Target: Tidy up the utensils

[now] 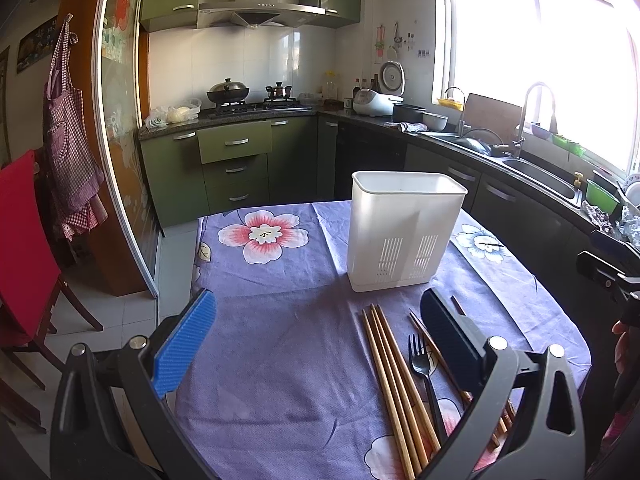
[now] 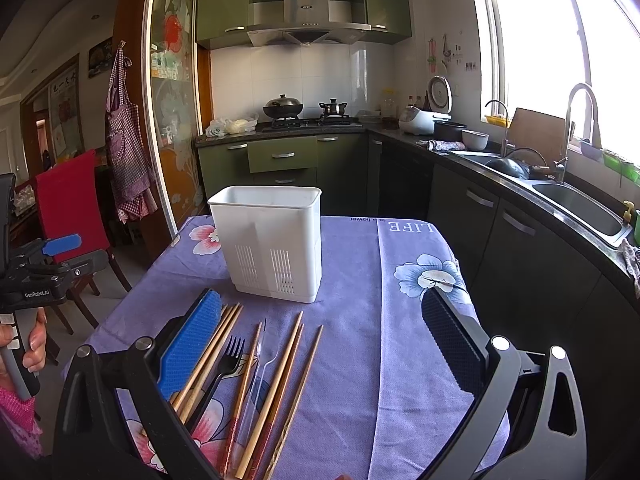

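Note:
A white plastic utensil holder (image 1: 404, 232) (image 2: 272, 240) stands upright on the purple flowered tablecloth (image 1: 280, 320) (image 2: 360, 340). In front of it lie several wooden chopsticks (image 1: 394, 384) (image 2: 276, 384), a black plastic fork (image 1: 422, 368) (image 2: 224, 364) and a clear plastic utensil (image 2: 260, 368). My left gripper (image 1: 318, 340) hovers open above the cloth, left of the chopsticks, with nothing between its fingers. My right gripper (image 2: 322, 340) is open too, over the utensils, its blue finger (image 2: 188, 348) above the leftmost chopsticks. The left gripper (image 2: 60, 246) also shows at the far left of the right wrist view, held by a hand.
A red-covered chair (image 1: 20, 256) (image 2: 70, 204) stands left of the table. Green cabinets, a stove with pots (image 1: 228, 94) and a counter with a sink (image 1: 540, 176) (image 2: 580, 208) run behind and to the right. An apron (image 1: 68, 140) hangs by the glass door.

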### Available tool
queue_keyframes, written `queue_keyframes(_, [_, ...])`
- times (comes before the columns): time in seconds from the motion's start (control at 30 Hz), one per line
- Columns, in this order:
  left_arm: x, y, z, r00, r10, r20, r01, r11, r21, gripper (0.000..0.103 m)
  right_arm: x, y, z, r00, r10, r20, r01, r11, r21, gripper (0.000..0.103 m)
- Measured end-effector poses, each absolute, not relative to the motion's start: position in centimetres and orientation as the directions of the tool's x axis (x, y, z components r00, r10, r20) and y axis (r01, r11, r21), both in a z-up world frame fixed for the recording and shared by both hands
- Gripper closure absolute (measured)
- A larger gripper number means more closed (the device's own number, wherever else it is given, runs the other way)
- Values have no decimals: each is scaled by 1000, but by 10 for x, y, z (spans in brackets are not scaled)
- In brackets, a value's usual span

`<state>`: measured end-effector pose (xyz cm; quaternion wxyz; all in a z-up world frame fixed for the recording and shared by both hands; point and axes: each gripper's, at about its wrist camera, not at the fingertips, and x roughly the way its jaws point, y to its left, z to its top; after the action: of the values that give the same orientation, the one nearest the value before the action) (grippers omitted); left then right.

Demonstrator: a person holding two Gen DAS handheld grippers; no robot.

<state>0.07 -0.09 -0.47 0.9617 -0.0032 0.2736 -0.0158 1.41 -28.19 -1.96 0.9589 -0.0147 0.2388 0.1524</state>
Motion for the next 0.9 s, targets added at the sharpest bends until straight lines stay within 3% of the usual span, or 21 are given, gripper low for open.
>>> queue_keyframes(0.9, [2, 0, -9, 842, -41, -539, 32, 999, -26, 6, 13, -282, -18, 839, 285, -463, -297, 954, 48, 4])
